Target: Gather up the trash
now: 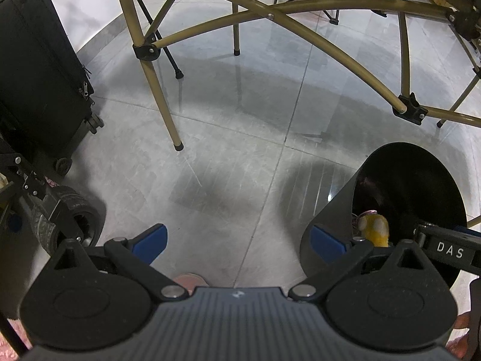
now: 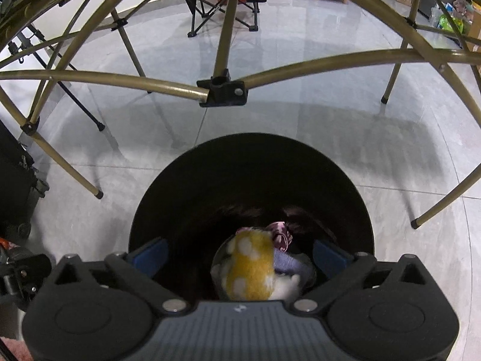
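Note:
A black round bin (image 2: 249, 165) stands on the grey tiled floor, and my right gripper (image 2: 240, 251) hangs open right over its mouth. Inside lies a fuzzy yellow piece with white dots (image 2: 251, 267), below the blue pads (image 2: 150, 255), which stand well apart from it. A lavender scrap (image 2: 288, 263) and a pink patterned scrap (image 2: 281, 234) lie beside it. In the left wrist view the bin (image 1: 421, 165) is at the right, with the yellow piece (image 1: 375, 228) in it and the right gripper (image 1: 445, 246) at its rim. My left gripper (image 1: 237, 237) is open over bare floor, holding nothing.
Brass-coloured folding-table legs and crossbars (image 1: 159, 90) (image 2: 222, 39) span the floor beyond the bin. A black suitcase (image 1: 36, 75) and a cart wheel (image 1: 75, 219) stand at the left. A folding camp chair (image 2: 222, 0) is far back. Open floor lies left of the bin.

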Motion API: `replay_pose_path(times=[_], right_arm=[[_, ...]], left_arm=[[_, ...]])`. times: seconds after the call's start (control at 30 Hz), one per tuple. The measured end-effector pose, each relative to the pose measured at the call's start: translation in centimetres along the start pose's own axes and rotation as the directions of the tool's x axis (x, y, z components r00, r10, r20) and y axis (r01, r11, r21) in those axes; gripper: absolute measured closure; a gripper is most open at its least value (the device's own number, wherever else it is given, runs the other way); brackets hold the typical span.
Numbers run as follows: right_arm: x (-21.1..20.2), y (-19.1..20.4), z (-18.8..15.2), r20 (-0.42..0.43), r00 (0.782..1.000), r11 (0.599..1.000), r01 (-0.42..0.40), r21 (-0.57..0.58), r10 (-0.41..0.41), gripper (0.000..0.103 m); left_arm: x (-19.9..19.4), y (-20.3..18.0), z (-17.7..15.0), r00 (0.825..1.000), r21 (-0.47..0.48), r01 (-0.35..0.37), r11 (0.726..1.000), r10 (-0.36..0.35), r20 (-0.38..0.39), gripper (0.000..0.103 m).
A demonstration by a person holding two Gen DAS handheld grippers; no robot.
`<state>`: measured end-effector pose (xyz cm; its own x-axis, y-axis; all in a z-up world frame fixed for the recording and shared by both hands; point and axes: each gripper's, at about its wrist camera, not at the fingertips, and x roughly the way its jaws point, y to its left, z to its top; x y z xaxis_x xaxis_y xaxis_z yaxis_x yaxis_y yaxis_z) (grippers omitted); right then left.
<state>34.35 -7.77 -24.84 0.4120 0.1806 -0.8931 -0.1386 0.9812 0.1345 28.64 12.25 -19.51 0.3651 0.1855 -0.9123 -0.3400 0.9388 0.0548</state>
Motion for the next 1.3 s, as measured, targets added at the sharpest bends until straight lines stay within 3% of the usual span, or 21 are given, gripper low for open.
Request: replay_pose_path(times=[0.37, 0.7, 0.9, 1.3], right_arm=[[-1.0, -0.1, -0.4, 0.009, 1.0, 1.0, 0.012, -0.02, -0.012, 0.0], [-6.2, -1.0, -1.9, 0.081, 0.997, 0.999, 0.005, -0.041, -0.002, 0.0], [-11.0, -2.0, -3.2, 0.155, 0.988, 0.999, 0.012, -0.031, -0.007, 0.0], [-21.4, -4.0, -8.1, 0.285, 0.958, 0.999, -0.01, -0.042, 0.021, 0.0]], left_arm=[[-0.7, -0.1, -0.1, 1.0, 0.004, 0.011, 1.0, -0.011, 0.017, 0.0], [-4.8, -0.5, -1.0, 0.992, 0.027, 0.066, 0.997, -0.068, 0.108, 0.0], [-9.1, -1.1, -2.1, 0.976, 0.067, 0.11, 0.992, -0.12, 0.183, 0.0], [-18.2, -1.6, -6.0, 0.922, 0.171, 0.176, 0.969, -0.223, 0.316, 0.0]])
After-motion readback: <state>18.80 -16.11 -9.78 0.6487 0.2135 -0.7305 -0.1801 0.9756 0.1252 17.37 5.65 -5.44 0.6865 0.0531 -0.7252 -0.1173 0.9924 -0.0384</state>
